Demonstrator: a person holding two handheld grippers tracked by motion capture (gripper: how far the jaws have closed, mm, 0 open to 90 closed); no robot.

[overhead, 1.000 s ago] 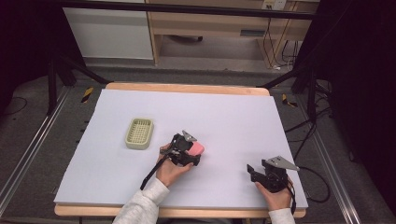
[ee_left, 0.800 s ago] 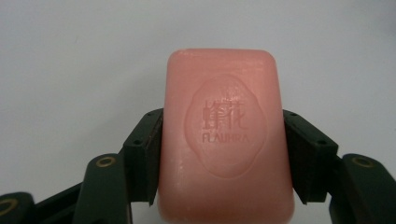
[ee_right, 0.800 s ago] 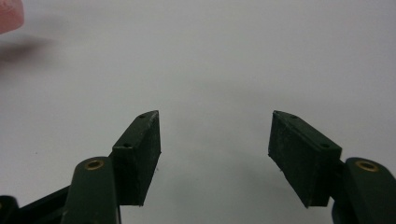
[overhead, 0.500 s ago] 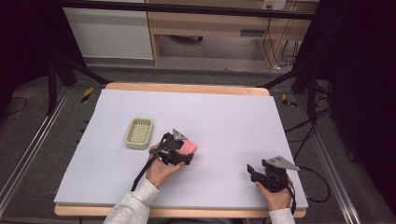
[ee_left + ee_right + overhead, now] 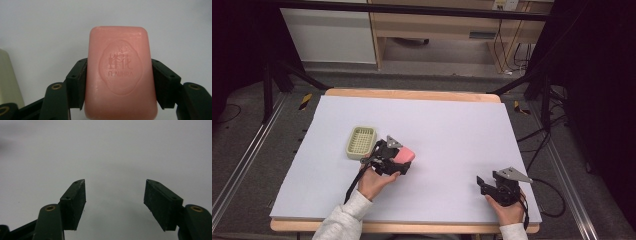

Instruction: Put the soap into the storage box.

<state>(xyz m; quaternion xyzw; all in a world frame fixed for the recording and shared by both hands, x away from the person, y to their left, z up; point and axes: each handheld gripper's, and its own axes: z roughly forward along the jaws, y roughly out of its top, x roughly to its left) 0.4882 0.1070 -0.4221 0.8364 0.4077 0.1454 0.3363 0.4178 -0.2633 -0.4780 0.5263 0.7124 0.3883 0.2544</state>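
High view: green basket (image 5: pixel 361 142) beside left gripper (image 5: pixel 398 159) gripping pink soap (image 5: pixel 403 155).

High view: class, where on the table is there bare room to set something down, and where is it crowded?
Bare: the whole far half of the table beyond the soap dish, and the wide strip between the left gripper with its pink soap and the right gripper. Crowded: near left, where soap dish, soap and gripper sit close together.
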